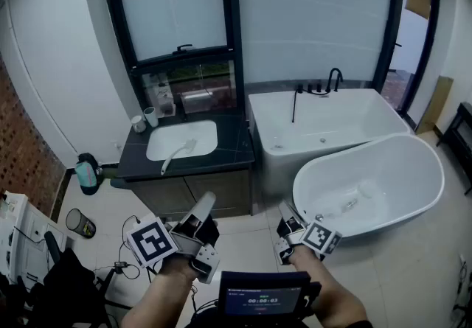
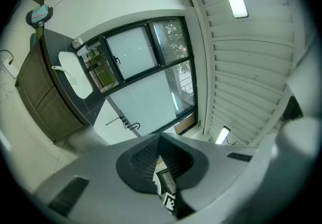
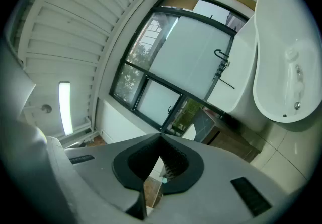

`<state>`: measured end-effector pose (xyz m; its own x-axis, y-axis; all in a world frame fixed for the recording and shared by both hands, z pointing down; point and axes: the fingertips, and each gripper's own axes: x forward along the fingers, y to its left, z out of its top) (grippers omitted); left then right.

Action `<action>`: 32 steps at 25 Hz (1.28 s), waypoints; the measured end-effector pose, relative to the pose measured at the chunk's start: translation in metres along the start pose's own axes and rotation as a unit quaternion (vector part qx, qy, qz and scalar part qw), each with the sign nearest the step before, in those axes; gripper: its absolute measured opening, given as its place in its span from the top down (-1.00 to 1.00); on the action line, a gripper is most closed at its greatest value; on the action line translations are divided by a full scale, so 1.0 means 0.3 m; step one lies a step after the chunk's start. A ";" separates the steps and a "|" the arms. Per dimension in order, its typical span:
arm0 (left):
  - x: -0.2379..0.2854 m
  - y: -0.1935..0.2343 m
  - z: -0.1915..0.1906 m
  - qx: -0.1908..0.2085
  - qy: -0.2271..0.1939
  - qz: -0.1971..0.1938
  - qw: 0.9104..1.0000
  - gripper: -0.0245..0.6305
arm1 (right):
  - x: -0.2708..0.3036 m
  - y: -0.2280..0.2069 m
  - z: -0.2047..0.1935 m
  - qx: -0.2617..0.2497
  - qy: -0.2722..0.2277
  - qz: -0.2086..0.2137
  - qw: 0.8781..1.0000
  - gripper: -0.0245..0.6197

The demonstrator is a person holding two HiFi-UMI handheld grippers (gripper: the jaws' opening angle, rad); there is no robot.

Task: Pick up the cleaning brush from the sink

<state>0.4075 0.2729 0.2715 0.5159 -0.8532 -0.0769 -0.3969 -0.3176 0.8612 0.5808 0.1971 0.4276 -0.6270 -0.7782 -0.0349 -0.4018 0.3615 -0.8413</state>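
Note:
The white cleaning brush (image 1: 177,152) lies across the front rim of the white sink (image 1: 203,130), its head inside the basin and its handle out on the dark counter (image 1: 228,157). In the left gripper view the sink (image 2: 80,79) and the brush (image 2: 59,68) show small at the far left. Both grippers are held low over the floor in front of the vanity, well short of the sink. My left gripper (image 1: 207,200) (image 2: 160,135) is shut with nothing between its jaws. My right gripper (image 1: 285,210) (image 3: 161,136) is also shut and empty.
Two cups (image 1: 145,118) stand at the counter's back left. A rectangular tub (image 1: 346,109) and an oval freestanding tub (image 1: 413,172) fill the right side. On the floor at left are a teal bottle (image 1: 87,172), a dark cup (image 1: 78,223) and cables (image 1: 125,264). A small screen (image 1: 262,298) sits below the grippers.

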 end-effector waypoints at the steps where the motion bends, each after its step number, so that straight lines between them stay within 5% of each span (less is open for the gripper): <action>1: 0.005 0.004 0.011 0.008 -0.001 0.004 1.000 0.97 | 0.011 0.007 0.022 -0.015 -0.003 0.003 1.000 1.00; 7: 0.027 0.051 0.084 0.016 -0.020 0.006 1.000 0.97 | 0.119 0.038 0.071 -0.066 0.028 -0.004 0.997 1.00; 14: -0.090 0.260 0.325 0.032 -0.061 0.041 0.997 0.97 | 0.397 0.092 -0.084 -0.085 0.082 0.001 0.993 1.00; 20: -0.303 0.657 0.846 0.028 -0.082 0.062 0.994 0.97 | 0.932 0.242 -0.371 -0.113 0.092 -0.002 0.989 1.00; 24: -0.405 0.874 1.227 0.069 -0.079 0.067 0.992 0.97 | 1.336 0.369 -0.563 -0.135 0.102 0.008 0.985 1.00; 29: -0.312 0.967 1.500 0.053 -0.083 0.028 0.995 0.97 | 1.630 0.436 -0.575 -0.121 0.086 -0.045 0.988 1.00; 32: -0.238 1.099 1.649 0.057 -0.085 0.046 0.994 0.97 | 1.844 0.436 -0.593 -0.136 0.095 -0.052 0.985 1.00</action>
<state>-0.1357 0.0244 0.3124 0.3409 -0.9355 -0.0931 -0.5248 -0.2716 0.8067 0.0628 -0.0947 0.3941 -0.6763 -0.7174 0.1673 -0.6185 0.4295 -0.6580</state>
